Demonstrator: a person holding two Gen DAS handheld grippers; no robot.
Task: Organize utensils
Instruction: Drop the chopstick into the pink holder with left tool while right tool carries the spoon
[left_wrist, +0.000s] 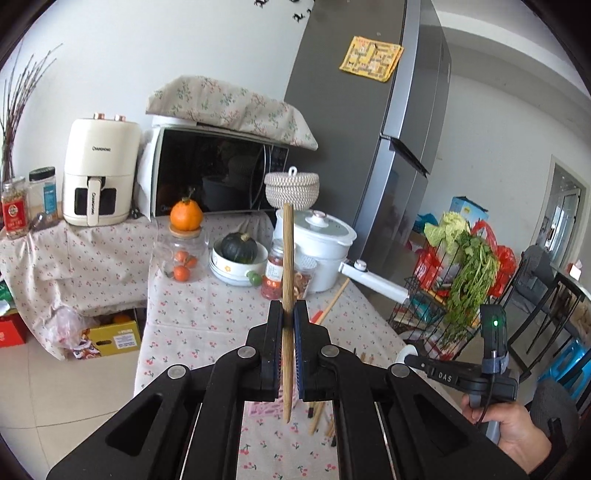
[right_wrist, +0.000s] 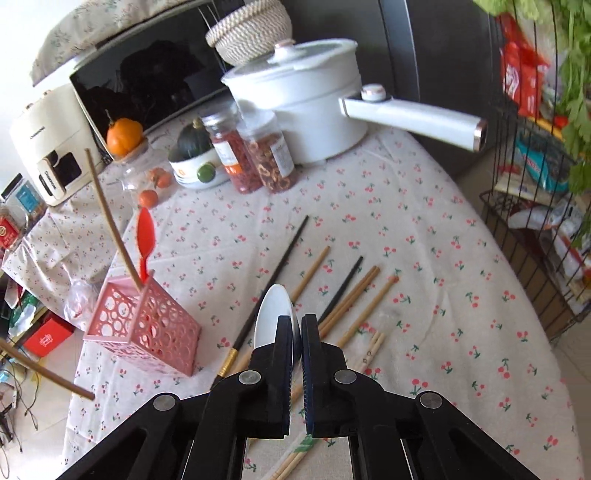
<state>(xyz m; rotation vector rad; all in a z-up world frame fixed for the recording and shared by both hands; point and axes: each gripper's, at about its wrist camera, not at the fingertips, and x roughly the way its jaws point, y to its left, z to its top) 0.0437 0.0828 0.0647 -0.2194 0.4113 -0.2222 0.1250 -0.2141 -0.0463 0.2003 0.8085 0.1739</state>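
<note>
left gripper (left_wrist: 289, 314), jaws drawn narrow and clamped on a single wooden chopstick (left_wrist: 287, 280), which stands nearly upright between the pads, its blunt end rising above the fingertips and its tapered tip hanging below them over the cherry-print tablecloth (left_wrist: 207, 314). right gripper (right_wrist: 297, 328), jaws likewise drawn together, pinching a white spoon (right_wrist: 271, 314) whose bowl projects forward and to the left of the fingertips, clear of the cloth. beneath and around the right gripper, loose utensils lie on the tablecloth: several pale wooden chopsticks (right_wrist: 364, 312) fanned to the right, a black chopstick (right_wrist: 341, 290) among them, and a longer dark chopstick with a gold band (right_wrist: 273, 280) running diagonally to the left. to the left of these, near the table edge, a pink perforated holder (right_wrist: 147, 332) stands tilted in the fisheye view and contains a red spoon (right_wrist: 144, 240) and one brown chopstick (right_wrist: 110, 218), both leaning out of its top. farther back on the table: two spice jars (right_wrist: 255, 155), a bowl holding a dark green squash (right_wrist: 192, 140), a glass jar topped by an orange fruit (right_wrist: 124, 136), and a white pot with a long handle (right_wrist: 306, 107). in the left wrist view, a person's hand (left_wrist: 513, 424) grips the handle of the right gripper at lower right; a wire rack with leafy greens (left_wrist: 469, 280) stands beside the table.
</note>
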